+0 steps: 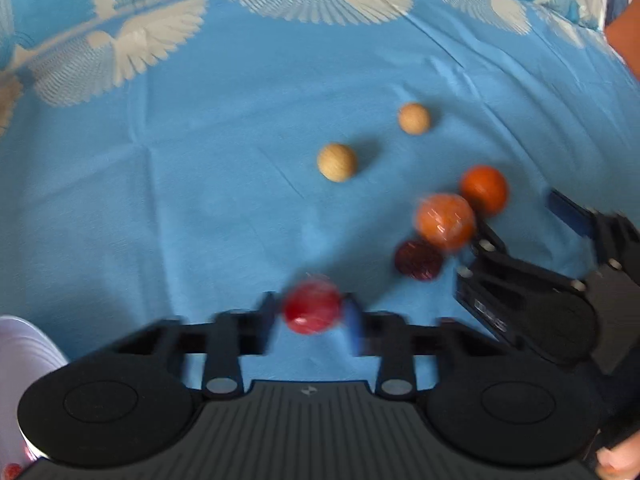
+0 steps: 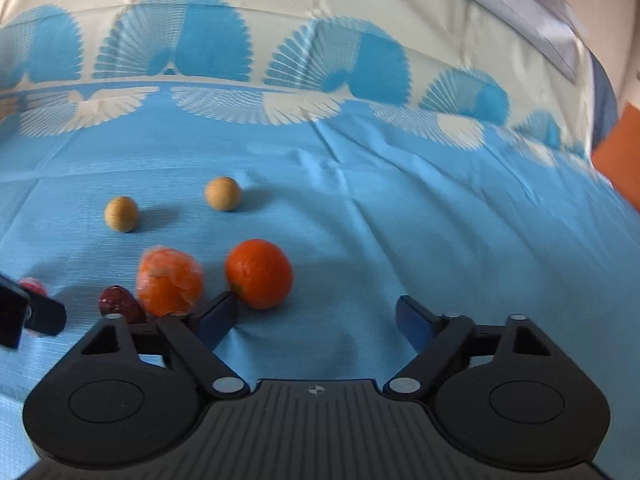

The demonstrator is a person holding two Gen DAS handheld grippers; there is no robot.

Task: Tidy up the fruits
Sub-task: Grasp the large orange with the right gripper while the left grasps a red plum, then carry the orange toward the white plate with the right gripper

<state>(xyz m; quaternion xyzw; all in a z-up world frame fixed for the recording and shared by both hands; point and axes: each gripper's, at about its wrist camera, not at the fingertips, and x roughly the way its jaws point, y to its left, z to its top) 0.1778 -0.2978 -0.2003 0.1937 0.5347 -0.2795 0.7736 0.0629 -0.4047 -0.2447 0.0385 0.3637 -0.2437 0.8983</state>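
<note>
Black ribbed body of left gripper (image 1: 313, 311) fills the near edge of the left wrist view; its jaws are drawn in tight w/ a small red fruit (image 1: 312, 307) clamped between the blue pads, fruit blurred, shiny as if wrapped; under it lies the blue cloth (image 1: 180, 184), creased, w/ a white-and-blue fan-pattern border at the far side. Just beyond & to the right sits a dark red fruit (image 1: 418, 260) on the cloth; touching or nearly touching it from behind, a wrapped orange fruit (image 1: 445, 221), also blurred; behind that a bare orange (image 1: 484, 189), close beside the wrapped one. Farther out, two tan balls (image 1: 337, 161), well apart from the orange group & a little apart from each other, second one (image 1: 414, 118) farther & to the right. Right gripper (image 1: 532, 220) comes in from the right edge, one finger just beside the wrapped orange fruit. White ridged object (image 1: 24, 344) at lower left, can't tell what it is; part of a hand (image 1: 618, 458) at lower right corner. In the right wrist view the right gripper's (image 2: 316, 316) jaws stand spread, nothing between the pads, only cloth; left pad tip sits just below the bare orange (image 2: 259, 273), contact can't be told; wrapped orange fruit (image 2: 170, 282) & dark red fruit (image 2: 120, 300) lie left of that finger.
</note>
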